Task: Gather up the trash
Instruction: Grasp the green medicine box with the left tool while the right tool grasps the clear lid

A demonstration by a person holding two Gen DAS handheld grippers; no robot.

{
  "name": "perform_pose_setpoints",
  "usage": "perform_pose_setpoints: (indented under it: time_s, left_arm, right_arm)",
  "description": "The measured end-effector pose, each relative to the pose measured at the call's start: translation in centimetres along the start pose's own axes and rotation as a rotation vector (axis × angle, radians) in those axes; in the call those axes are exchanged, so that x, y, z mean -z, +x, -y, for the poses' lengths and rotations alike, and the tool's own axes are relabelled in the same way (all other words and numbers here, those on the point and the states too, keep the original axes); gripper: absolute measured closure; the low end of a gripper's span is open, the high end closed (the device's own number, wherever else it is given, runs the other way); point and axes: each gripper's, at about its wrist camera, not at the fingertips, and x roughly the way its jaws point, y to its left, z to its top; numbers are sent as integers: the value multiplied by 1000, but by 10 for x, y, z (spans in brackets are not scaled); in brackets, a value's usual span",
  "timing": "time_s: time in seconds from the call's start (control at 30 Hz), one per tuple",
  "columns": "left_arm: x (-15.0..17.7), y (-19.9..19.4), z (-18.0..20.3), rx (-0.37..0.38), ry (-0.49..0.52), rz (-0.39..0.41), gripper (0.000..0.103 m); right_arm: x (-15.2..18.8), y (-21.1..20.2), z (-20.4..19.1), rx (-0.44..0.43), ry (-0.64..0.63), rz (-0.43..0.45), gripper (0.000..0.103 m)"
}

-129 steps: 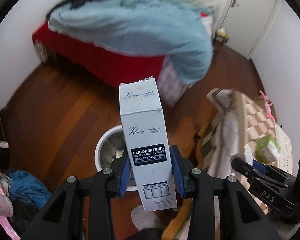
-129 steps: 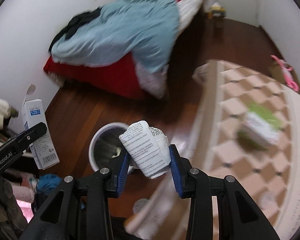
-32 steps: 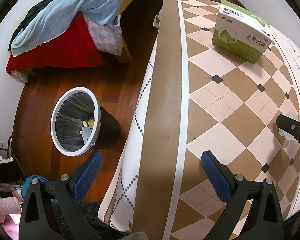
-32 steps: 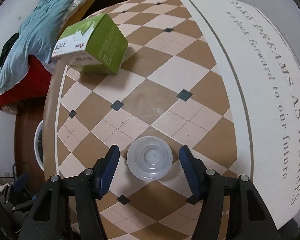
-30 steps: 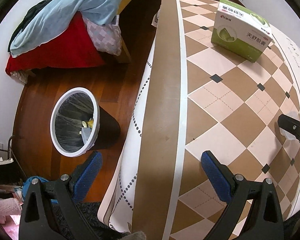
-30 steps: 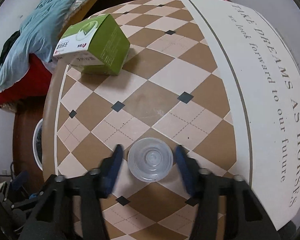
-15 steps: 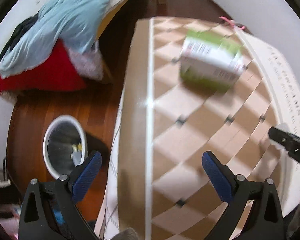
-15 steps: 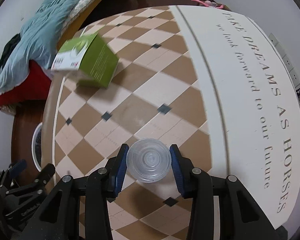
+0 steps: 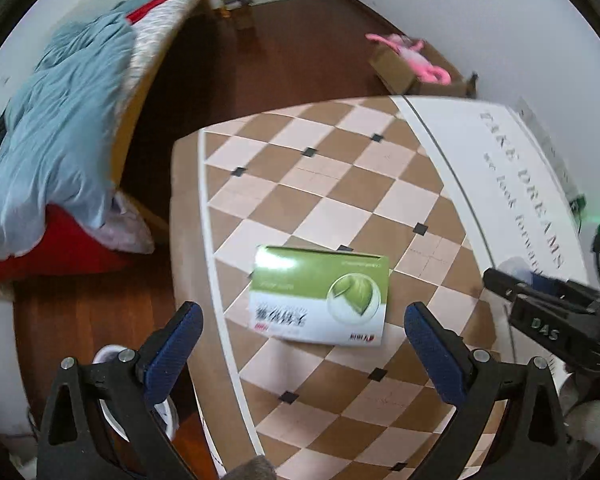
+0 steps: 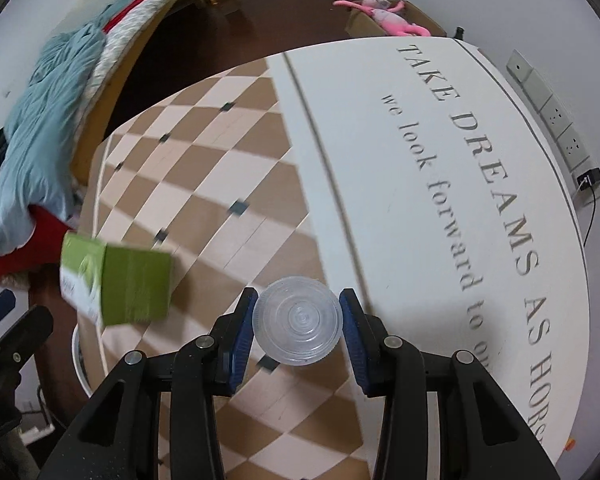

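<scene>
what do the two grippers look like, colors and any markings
Both the left gripper and the right gripper are matte black plastic frames with silver screw heads and blue textured pads on the fingers. In the left wrist view, the right gripper's side carries white "DAS" lettering, with a green light and black cable behind it.

Both the left gripper (image 9: 304, 344) and the right gripper (image 10: 297, 334) are showing black plastic linkages, silver screws and blue textured finger pads (image 9: 430, 346).
</scene>
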Motion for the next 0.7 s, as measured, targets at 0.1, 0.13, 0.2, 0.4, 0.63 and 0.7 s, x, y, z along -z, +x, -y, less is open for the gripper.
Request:
perform_pose_setpoints:
  time_s: [0.1, 0.13, 0.2, 0.4, 0.63, 0.7]
  left_arm:
    - [-3, 13, 7, -12, 33, -25, 0]
    - [-4, 19, 9, -14, 41, -39, 0]
    - [-4, 28, 10, -23, 50, -59, 0]
    - [-3, 47, 8, -31, 37, -82, 1]
    - [0, 26, -1, -7, -25, 31, 15]
    - [1, 14, -7, -13, -42, 62, 15]
  right_arm:
    - [-7, 4, 5, 7, 12, -6, 59]
    - [-7, 5, 6, 10, 11, -6, 59]
    - [-7, 6, 8, 14, 8, -8, 59]
    - [-4, 12, 11, 20, 7, -16, 59]
    - [1, 12, 5, 20, -8, -17, 59]
    - [2, 8, 2, 20, -18, -10, 59]
